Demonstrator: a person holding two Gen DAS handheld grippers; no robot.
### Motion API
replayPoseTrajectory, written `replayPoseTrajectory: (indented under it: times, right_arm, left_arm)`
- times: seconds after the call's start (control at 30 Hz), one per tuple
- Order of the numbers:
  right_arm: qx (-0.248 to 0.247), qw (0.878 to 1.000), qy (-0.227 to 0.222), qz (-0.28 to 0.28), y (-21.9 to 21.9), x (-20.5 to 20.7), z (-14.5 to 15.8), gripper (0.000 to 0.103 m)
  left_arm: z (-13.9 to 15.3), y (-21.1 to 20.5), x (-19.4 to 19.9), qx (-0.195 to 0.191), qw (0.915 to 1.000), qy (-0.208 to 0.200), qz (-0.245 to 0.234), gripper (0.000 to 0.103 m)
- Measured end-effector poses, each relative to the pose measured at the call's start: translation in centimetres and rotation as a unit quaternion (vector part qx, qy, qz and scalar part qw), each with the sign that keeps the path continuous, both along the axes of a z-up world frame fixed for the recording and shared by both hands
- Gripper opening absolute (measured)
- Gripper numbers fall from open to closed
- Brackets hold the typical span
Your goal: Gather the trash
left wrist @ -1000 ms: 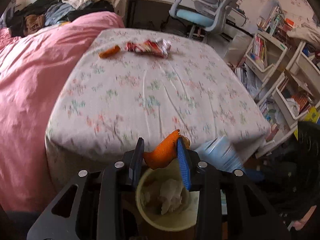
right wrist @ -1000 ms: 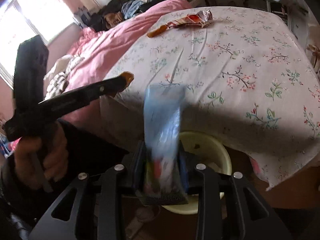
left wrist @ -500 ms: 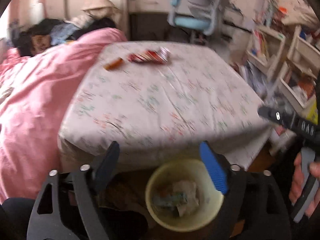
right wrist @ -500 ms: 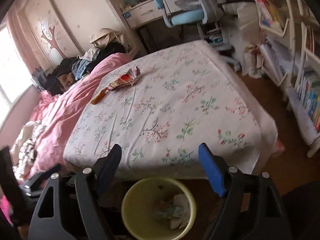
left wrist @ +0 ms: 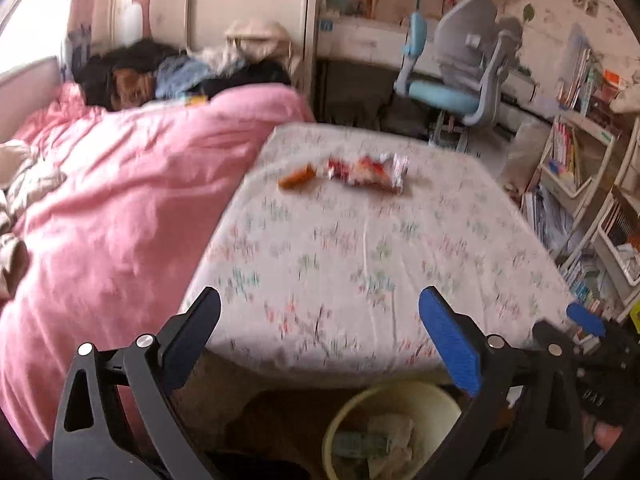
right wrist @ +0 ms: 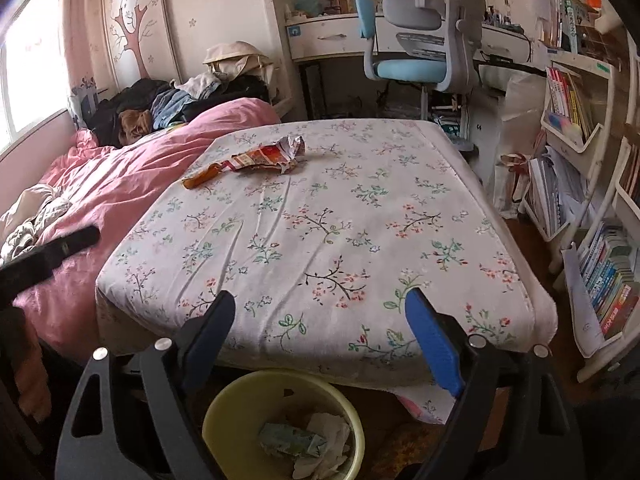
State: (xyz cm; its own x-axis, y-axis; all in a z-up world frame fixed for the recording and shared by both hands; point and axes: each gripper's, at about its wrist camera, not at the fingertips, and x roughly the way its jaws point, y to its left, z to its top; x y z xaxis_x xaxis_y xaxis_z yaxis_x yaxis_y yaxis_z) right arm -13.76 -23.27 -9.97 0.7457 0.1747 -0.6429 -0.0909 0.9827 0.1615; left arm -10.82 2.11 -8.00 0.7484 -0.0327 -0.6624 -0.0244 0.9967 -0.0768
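Trash: a crumpled red-and-silver snack wrapper (right wrist: 267, 156) and orange peel strip (right wrist: 200, 177) lie beyond the round yellow plastic bin (right wrist: 236, 408); both the left tool (left wrist: 320, 336) and right tool (right wrist: 320, 332) are opening, empty, above it.

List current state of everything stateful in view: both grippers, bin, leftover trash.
left gripper: jaws opening, nothing between them
right gripper: jaws opening, nothing between them
yellow bin: upright on the floor, holds a crumpled packet and tissue
red snack wrapper: crumpled, lying on the floral sheet
orange peel: lying on the sheet beside the wrapper
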Motion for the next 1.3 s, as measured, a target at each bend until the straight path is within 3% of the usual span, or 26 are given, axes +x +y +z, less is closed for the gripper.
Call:
replayPoseTrajectory:
  times: [1.3]
  right_arm:
    - [-0.018,1.000,0.010,0.017,1.4,-0.2,-0.5,0.084]
  left_arm:
    - [-1.1,-0.6,-0.2,0.021,0.9996,-0.003,0.018,0.096]
